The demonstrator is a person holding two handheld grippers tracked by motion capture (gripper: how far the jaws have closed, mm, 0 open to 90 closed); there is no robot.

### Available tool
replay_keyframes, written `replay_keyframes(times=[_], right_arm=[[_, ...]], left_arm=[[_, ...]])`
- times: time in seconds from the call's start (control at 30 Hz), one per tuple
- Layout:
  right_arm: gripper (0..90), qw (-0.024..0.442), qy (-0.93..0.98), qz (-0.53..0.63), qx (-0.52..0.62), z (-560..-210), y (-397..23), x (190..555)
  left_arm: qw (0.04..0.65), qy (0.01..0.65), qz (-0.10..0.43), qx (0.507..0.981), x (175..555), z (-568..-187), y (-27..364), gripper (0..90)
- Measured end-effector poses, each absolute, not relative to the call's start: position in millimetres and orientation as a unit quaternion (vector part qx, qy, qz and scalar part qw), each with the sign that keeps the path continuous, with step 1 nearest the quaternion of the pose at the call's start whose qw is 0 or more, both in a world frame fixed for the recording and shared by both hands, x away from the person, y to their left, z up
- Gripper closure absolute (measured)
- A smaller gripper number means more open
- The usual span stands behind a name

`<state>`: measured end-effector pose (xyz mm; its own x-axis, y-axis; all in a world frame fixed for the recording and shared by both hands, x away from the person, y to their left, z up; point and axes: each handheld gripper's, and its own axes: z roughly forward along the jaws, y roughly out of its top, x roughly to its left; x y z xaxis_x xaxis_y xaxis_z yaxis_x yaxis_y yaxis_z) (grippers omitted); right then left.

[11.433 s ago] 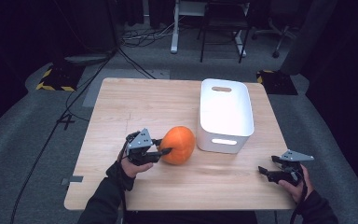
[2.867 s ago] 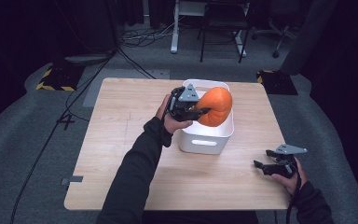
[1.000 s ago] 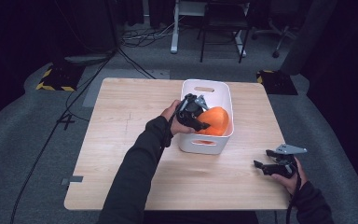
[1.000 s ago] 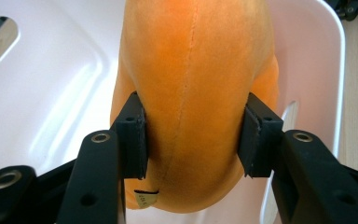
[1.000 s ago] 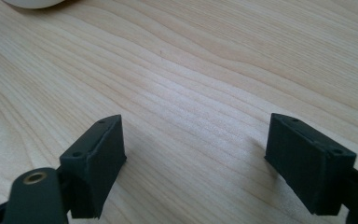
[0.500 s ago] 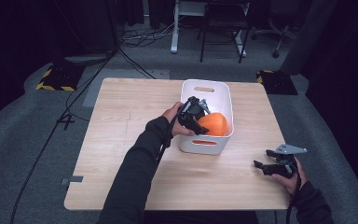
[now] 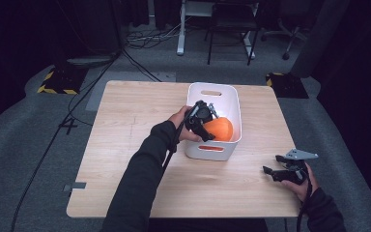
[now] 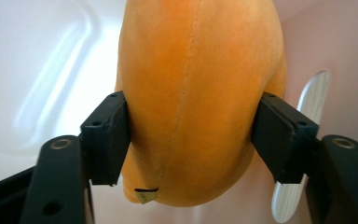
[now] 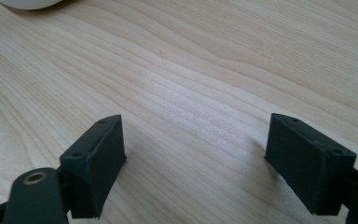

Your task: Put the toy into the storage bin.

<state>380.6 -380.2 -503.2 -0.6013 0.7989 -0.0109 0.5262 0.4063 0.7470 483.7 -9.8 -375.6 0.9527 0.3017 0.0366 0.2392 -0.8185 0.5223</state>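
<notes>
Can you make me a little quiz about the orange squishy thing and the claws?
1. True or false: the orange plush toy is inside the white bin.
2. Which claw is clamped on the toy? A) the left claw B) the right claw C) both
3. Fill in the word: the right claw rests with its jaws apart over the bare wooden ____.

Key
1. True. The high view shows it down inside the bin, and the left gripper view shows white walls around it.
2. A. Its two black jaws press on the toy's sides.
3. Table. The right claw is open, with nothing between its jaws.
</notes>
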Motion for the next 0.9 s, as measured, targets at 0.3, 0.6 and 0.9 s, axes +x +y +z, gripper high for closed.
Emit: replay_keyframes(times=[0.3, 0.6, 0.9], right_arm=[[19.5, 0.187, 0.818, 0.363, 0.405, -503.1, -380.3, 380.6], [19.5, 0.186, 0.819, 0.362, 0.404, -502.9, -380.5, 380.6], [19.5, 0.187, 0.818, 0.364, 0.404, -503.1, -380.4, 380.7]], left_arm=[[0.277, 0.159, 0.068, 0.945, 482.8, -375.0, -9.5, 25.5], [0.296, 0.168, 0.088, 0.936, 477.7, -365.6, -1.0, 20.9], [0.333, 0.187, 0.112, 0.917, 475.1, -361.0, 14.5, 19.7]])
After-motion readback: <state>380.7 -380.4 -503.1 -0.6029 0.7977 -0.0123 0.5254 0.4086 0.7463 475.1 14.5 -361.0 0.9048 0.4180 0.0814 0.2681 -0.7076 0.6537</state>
